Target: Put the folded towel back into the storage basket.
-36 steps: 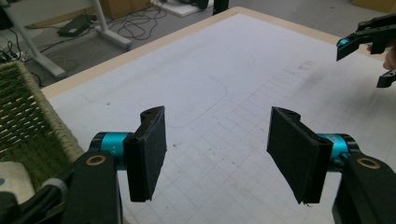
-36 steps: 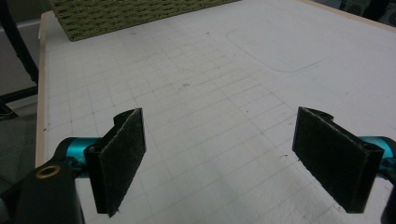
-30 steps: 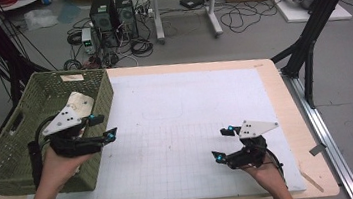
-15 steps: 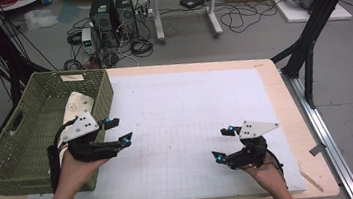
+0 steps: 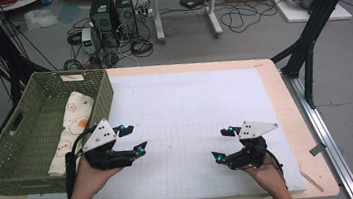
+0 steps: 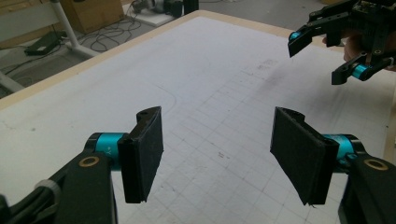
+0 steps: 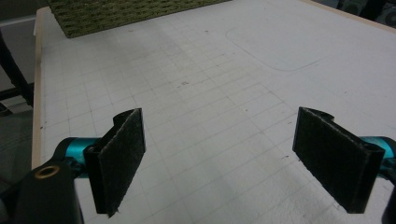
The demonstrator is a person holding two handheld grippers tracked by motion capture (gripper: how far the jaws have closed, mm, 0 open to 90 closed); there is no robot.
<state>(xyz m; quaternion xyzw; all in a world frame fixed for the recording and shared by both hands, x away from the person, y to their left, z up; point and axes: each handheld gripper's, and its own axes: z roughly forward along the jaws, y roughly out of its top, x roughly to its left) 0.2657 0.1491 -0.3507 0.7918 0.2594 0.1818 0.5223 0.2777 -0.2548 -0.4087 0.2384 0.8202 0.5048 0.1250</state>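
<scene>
Cream cotton cloth point(image 5: 74, 122), folded, printed with small orange and yellow motifs, is lying lengthwise inside the olive-green woven basket point(image 5: 29, 146) at the left end of the bench point(image 5: 292, 116). It is resting along the basket's right wall, near the corner closest to the person.

Left tongs point(image 5: 133, 139) are hovering just beside that wall, over the white gridded mat point(image 5: 190, 103), standing wide with nothing between the black pads; they have just been opening a little further. Left gripper view is showing bare mat between the pads point(image 6: 144, 154). Right tongs point(image 5: 222, 145) are hanging over the mat toward the near right, likewise spread wide and empty, well apart from the basket; their pads point(image 7: 119, 154) are framing only the grid.

Handling judgement: cloth is looking light, soft and limp, not fragile, not slippery against the rough pads. It is likely sagging and unfolding if pinched at one edge. Better hold: across the folded thickness near one end, biting all layers at once, second tongs taking the opposite end.
</scene>
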